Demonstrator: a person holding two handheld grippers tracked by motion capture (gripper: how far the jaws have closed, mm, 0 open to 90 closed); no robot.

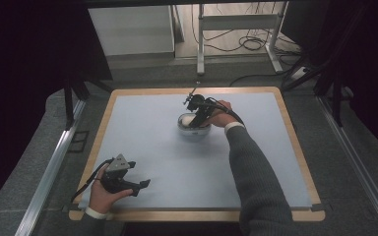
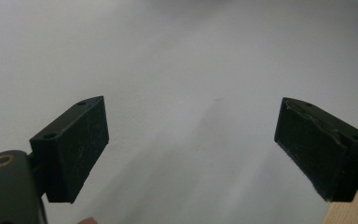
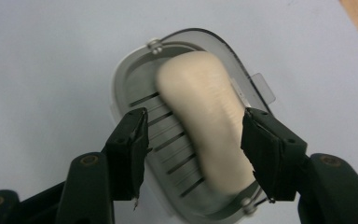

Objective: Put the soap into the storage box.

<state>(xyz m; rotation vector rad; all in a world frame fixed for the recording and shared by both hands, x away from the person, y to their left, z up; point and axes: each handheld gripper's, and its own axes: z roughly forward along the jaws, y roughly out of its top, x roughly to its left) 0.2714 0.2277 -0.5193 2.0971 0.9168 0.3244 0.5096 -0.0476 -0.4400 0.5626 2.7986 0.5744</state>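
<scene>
Fingers of the left gripper (image 1: 145, 184) stand wide apart with nothing between them, low over the pale blue mat (image 1: 152, 147) at the near left corner of the tabletop (image 1: 295, 215). The person's left hand (image 1: 103, 194) grips its body from below, and a grey three-cornered plate sits on top. In the left gripper view (image 2: 191, 140) the two black pads frame bare mat, with a sliver of the wooden edge at the far right.

Toward the middle and far side of the mat sits a white soap dish (image 1: 194, 129) (image 3: 126, 93) with a slotted floor, and a cream bar of soap (image 1: 189, 118) (image 3: 200, 121) lies in it lengthwise. The right gripper (image 1: 196, 118) (image 3: 193, 140) reaches down onto the dish, held by the right hand (image 1: 221, 117) in a grey sleeve (image 1: 256, 177). Its fingers are partly spread, straddling the soap: the right pad (image 3: 265, 149) is touching or just beside the bar, while the left pad (image 3: 130, 149) stands clear of it over the slots.
</scene>
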